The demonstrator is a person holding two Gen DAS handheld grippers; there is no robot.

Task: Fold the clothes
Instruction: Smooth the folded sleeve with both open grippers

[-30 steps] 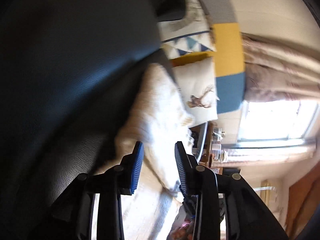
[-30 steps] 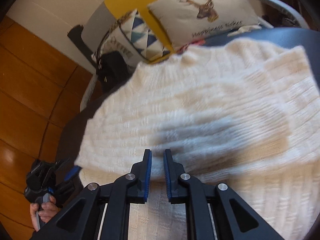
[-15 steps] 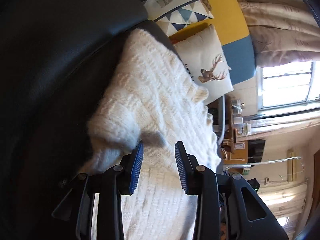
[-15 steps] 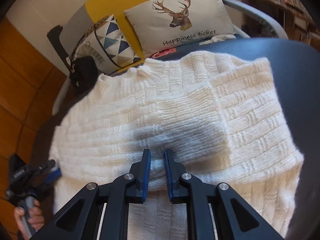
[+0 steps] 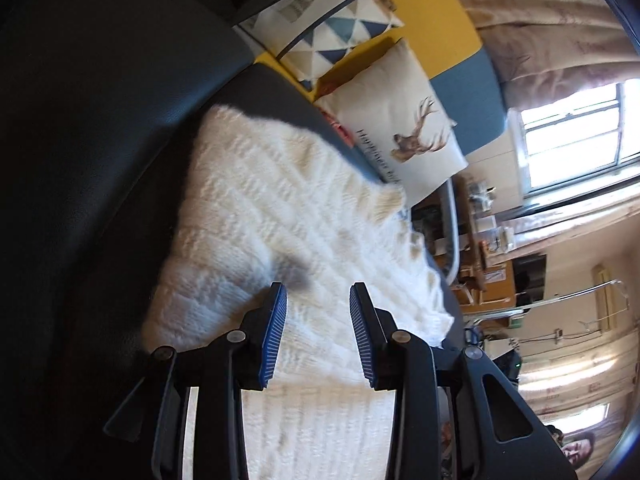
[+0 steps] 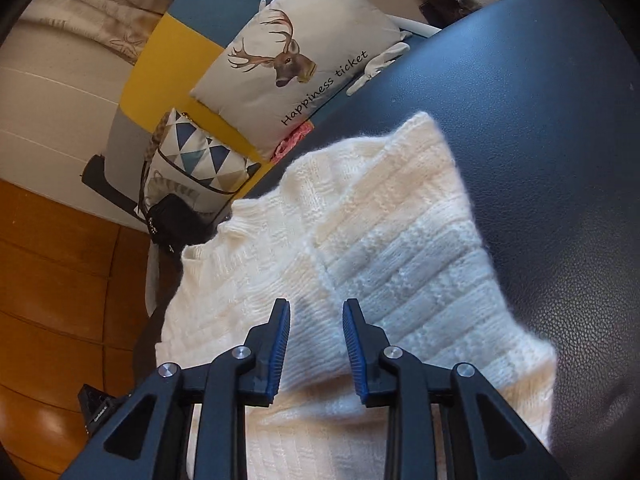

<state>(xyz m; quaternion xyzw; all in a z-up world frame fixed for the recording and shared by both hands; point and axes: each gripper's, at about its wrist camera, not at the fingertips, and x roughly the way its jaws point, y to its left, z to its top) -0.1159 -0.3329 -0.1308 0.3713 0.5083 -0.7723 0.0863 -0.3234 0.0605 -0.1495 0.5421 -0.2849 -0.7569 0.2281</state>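
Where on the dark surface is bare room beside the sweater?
Bare dark surface lies right of the white sweater and ahead of it, up to the deer pillow. The pillow side is crowded. Both jaws stand open.

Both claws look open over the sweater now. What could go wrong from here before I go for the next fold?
1. The white sweater lies on a smooth dark leather-like surface; dragging a claw could slide the whole stack and loosen the folded-over flap.
2. Both the left claw and right claw are open just above thick fuzzy knit; closing low may grab several layers.
3. The sweater's near-left edge sits close to the surface's rim and might slip off.
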